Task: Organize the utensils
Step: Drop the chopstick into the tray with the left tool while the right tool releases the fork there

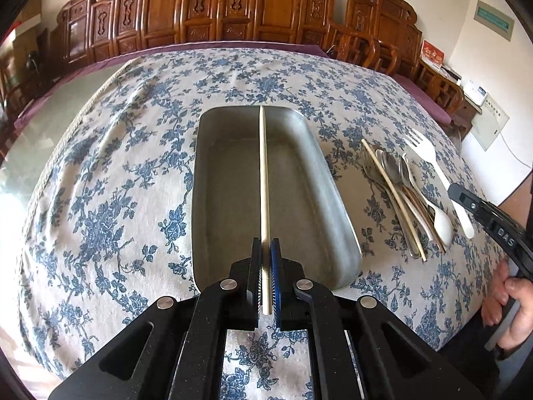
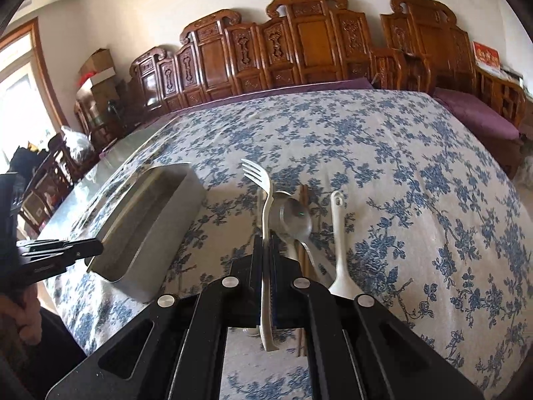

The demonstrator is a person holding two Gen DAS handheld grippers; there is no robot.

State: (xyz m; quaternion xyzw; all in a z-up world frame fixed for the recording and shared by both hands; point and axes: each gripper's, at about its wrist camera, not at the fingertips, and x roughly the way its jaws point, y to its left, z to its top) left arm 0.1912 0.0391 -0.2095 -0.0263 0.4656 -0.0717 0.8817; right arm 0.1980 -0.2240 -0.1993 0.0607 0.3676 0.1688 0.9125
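My left gripper (image 1: pixel 265 245) is shut on a pale wooden chopstick (image 1: pixel 263 173), which points forward above the grey metal tray (image 1: pixel 336 193). The right wrist view shows that gripper (image 2: pixel 80 250) at the near end of the tray (image 2: pixel 186 200). My right gripper (image 2: pixel 266 241) is shut on the handle of a white plastic fork (image 2: pixel 263 196), tines pointing away, over the utensil pile. In the left wrist view the right gripper (image 1: pixel 458 193) meets the fork (image 1: pixel 424 148) from the right. Nothing lies inside the tray.
On the blue-flowered tablecloth (image 2: pixel 416 173), right of the tray, lie a metal spoon (image 2: pixel 294 216), a white spoon (image 2: pixel 339 233), a second chopstick (image 1: pixel 393 196) and other metal cutlery. Carved wooden chairs (image 2: pixel 299 43) line the table's far side. A hand (image 1: pixel 513 306) grips the right handle.
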